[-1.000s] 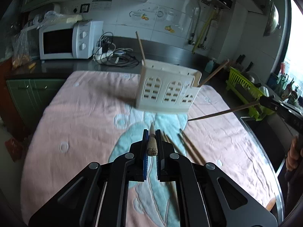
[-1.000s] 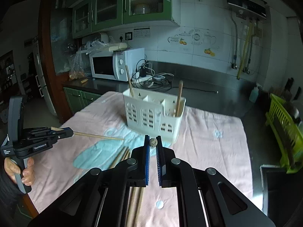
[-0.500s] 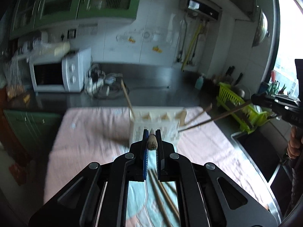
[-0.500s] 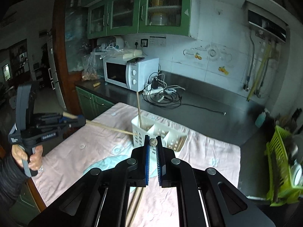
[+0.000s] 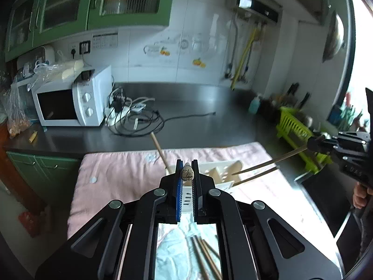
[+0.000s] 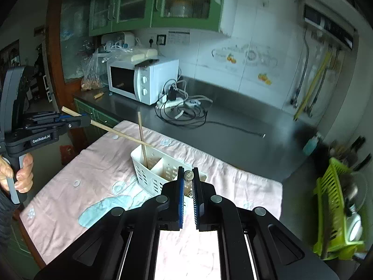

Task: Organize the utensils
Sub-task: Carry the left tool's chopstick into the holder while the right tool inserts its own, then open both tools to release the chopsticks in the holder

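Left wrist view: the left gripper (image 5: 187, 175) is clamped on one chopstick (image 5: 188, 174), whose butt end shows between the blue pads. Just past its tips, at 12 o'clock, stands the white utensil caddy (image 5: 223, 171) on the pink cloth (image 5: 116, 175). One chopstick stands tilted in the caddy's far-left compartment (image 5: 159, 149). At 3 o'clock the right gripper (image 5: 313, 142) comes in from the side; two thin sticks (image 5: 263, 170) run from it toward the caddy's right end, though I cannot tell whether the lower one is held or already resting inside. At 6 o'clock, between the gripper's arms, about three loose chopsticks (image 5: 205, 254) lie on the cloth's blue patch.

The cloth's far edge meets the dark counter (image 5: 198, 126) at 12 o'clock, bare in its middle stretch. A microwave (image 5: 70, 102) and a tangle of cables (image 5: 132, 116) sit at 10 o'clock; a green dish rack (image 5: 300, 137) sits at 3 o'clock, beyond the cloth's right edge.

In the right wrist view, the right gripper (image 6: 188, 182) is closed on a chopstick end (image 6: 188, 175), directly above the caddy's near right corner (image 6: 149, 165). The caddy shows dividers making at least three compartments. The left gripper (image 6: 84, 122), at 9 o'clock, holds its stick (image 6: 121, 135) slanting down to the caddy's far rim. Open cloth lies at 7 and 4 o'clock; its left edge drops to green cabinets (image 6: 98, 116).
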A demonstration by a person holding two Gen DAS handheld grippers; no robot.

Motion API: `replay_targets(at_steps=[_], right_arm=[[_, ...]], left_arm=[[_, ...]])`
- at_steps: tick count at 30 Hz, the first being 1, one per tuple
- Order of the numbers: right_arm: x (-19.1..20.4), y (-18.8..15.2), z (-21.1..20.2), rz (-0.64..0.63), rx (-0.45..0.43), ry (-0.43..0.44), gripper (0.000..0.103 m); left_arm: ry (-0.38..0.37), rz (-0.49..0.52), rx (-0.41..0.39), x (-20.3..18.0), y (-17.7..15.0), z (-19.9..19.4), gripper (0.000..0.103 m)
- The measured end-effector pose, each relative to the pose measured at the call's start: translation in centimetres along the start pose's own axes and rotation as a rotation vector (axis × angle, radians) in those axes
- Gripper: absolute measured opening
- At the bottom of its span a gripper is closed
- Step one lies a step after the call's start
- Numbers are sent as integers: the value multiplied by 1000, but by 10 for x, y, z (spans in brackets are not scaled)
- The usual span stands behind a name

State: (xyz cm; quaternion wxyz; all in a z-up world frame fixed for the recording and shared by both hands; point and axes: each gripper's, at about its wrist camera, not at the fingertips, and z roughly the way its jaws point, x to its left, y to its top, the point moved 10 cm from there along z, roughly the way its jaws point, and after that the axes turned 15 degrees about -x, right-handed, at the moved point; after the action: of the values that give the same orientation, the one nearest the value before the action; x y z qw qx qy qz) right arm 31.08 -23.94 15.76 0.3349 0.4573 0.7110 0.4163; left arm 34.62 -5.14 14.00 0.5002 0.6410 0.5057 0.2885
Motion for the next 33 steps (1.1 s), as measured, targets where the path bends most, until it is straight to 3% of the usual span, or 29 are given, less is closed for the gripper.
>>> replay_targets(at_steps=[10,15,21,25,29,33], right_arm=[[-10,-14,39,46,90,28,7],[-15,-22,59,75,129,19,7],[-18,-28,66,105,134,22,8],[-19,-23,51,100,88,6,25],[-19,-16,23,101,23,-14,30],[-11,-34,-10,129,-25,-17,33]], left_arm=[[8,-1,185,9,-15,43,6],[20,-35,210,13,-18,67,6],[5,-49,197,6,-25,76,8],[-7,-64,157,3,-17,68,9],[-20,-73,78,0,-6,39,12],[-15,-78,40,0,-16,5,22]])
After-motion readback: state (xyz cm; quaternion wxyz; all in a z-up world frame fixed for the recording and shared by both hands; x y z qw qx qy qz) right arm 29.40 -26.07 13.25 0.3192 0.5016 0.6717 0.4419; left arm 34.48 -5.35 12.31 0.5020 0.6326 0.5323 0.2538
